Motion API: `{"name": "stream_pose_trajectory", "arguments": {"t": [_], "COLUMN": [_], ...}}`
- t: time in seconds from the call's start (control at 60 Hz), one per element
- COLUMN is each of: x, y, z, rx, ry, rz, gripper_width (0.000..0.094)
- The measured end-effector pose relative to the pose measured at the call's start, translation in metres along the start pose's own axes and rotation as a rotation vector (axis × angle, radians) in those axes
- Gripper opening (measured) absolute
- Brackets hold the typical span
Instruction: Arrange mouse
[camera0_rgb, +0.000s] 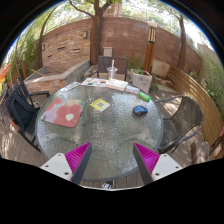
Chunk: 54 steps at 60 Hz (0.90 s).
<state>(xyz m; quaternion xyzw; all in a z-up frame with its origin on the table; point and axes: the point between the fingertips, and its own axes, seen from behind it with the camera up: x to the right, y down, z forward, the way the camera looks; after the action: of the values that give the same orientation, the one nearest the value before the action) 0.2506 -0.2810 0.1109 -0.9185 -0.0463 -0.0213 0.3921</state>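
Glass forms the round top of the patio table (105, 135), through which the paving below is seen; on it, well beyond the fingers, the mouse (140, 110) is set, a small, low, rounded body in dark blue or black, lying flat on the glass toward the right-hand side of the top; its buttons and any cable are too small to be made out. The gripper (112, 160) is held wide open, its 2 fingers spread well apart with nothing between them; a magenta pad (78, 156) is shown on the inner face of the left finger and another (147, 155) on the right. A yellow square sheet (100, 104) is seen near the middle of the table, left of the mouse and apart from it; a pink and red sheet (64, 112) lies further left; a small green item (145, 97) rests just beyond the mouse, near the far rim. Dark chairs (24, 108) are placed around the table; a planter (140, 78) and a wooden fence (120, 40) are seen behind, with a tree trunk (97, 35) in front of the fence.
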Motion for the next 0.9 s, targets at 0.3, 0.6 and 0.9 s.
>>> {"name": "stream_pose_trajectory", "arguments": {"t": [0.3,0.6,0.9], "x": [0.100,0.140,0.149], "y": [-0.068,-0.102,-0.122], "z": [0.188,0.288,0.324], "rx": [0.073,0.047,0.035], "ry": [0.014,0.014,0.087], "rz": [0.066,0.183,0.171], "gripper_width": [0.0849,0.0843,0.0606]}}
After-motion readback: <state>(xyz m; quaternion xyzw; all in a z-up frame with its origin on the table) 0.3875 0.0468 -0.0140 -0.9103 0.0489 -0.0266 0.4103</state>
